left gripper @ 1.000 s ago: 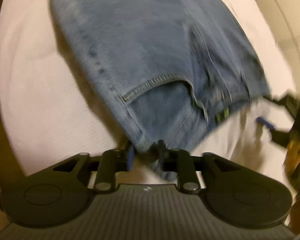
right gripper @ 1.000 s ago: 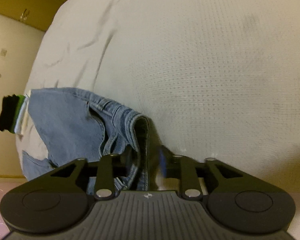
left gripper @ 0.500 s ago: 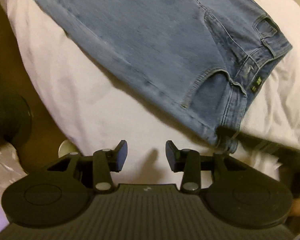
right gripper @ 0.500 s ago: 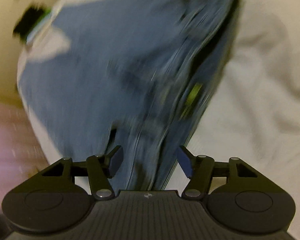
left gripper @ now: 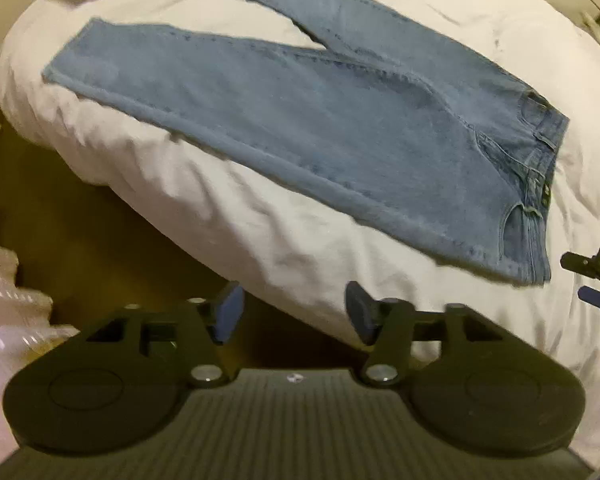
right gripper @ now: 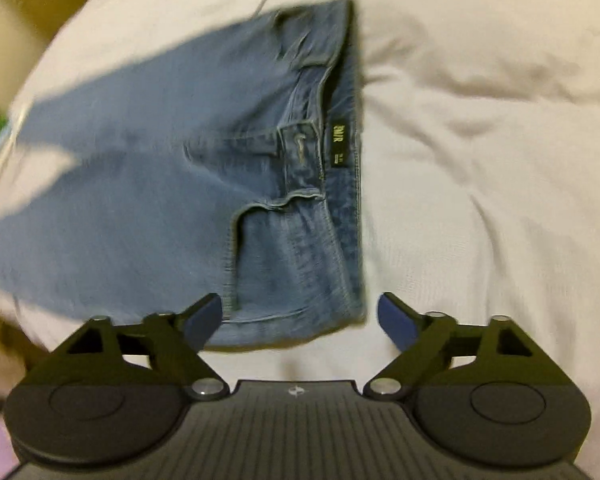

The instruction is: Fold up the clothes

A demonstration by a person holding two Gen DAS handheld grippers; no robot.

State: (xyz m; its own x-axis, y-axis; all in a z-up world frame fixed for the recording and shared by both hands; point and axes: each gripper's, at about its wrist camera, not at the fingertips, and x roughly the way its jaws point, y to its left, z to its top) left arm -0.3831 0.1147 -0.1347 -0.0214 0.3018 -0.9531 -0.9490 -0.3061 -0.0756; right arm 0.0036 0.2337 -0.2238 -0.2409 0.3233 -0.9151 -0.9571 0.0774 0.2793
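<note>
You have let go of the jeans (left gripper: 308,120). A second ago both sets of jaws pinched the waistband; now neither holds any cloth, and both are pulled back from the garment. The jaws of your left gripper (left gripper: 294,316) are spread and opening, with nothing between them but the edge of the bed (left gripper: 228,220) and the dark floor below it. The jaws of your right gripper (right gripper: 300,320) stand wide and are opening too; the near corner of the waistband shows between the pads, which do not press on it.

The jeans lie flat on the bed, front side up, waistband (right gripper: 342,152) toward your right side and the two legs running away toward the far left, parted in a narrow V. The inner label shows at the open waist.

Judging from this, the spreading step is done and no fold has been made yet. A likely next move is to lay one leg over the other, then fold along the length; the far leg's hem is near the bed's edge, so watch that it does not slide off.

No containers are in view, so there is nothing to report inside any.
</note>
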